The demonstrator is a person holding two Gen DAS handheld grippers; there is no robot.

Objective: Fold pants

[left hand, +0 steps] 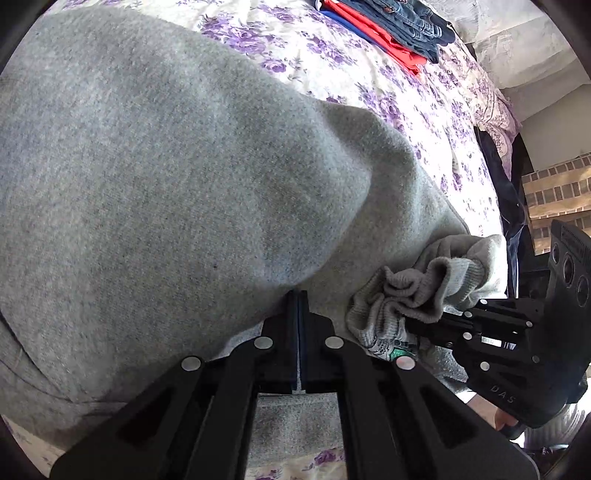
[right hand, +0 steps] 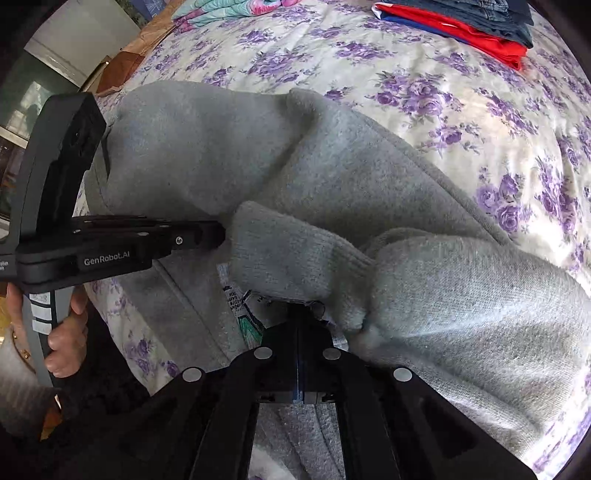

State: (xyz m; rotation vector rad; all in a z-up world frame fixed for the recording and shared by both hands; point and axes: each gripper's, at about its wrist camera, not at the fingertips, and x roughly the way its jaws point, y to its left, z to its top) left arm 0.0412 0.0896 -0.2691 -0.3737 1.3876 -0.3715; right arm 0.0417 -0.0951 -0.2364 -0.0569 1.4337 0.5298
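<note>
Grey fleece pants (left hand: 166,166) lie bunched on a floral bedsheet (left hand: 369,85). My left gripper (left hand: 297,295) is shut, its tips pinching a raised fold of the grey cloth. In the right wrist view the pants (right hand: 369,177) run across the bed, and the left gripper (right hand: 221,234) enters from the left. My right gripper (right hand: 301,308) is shut on the edge of the ribbed band (right hand: 288,258), beside a white label (right hand: 236,295). From the left wrist view the right gripper (left hand: 410,325) has its tips buried in that crumpled ribbed band (left hand: 417,291).
A folded stack of red and denim clothes (right hand: 461,26) sits at the far side of the bedsheet (right hand: 443,92). A teal patterned cloth (right hand: 229,9) lies at the far left. A person's hand (right hand: 66,332) holds the left gripper's handle. Dark fabric (left hand: 506,192) hangs at the bed's right edge.
</note>
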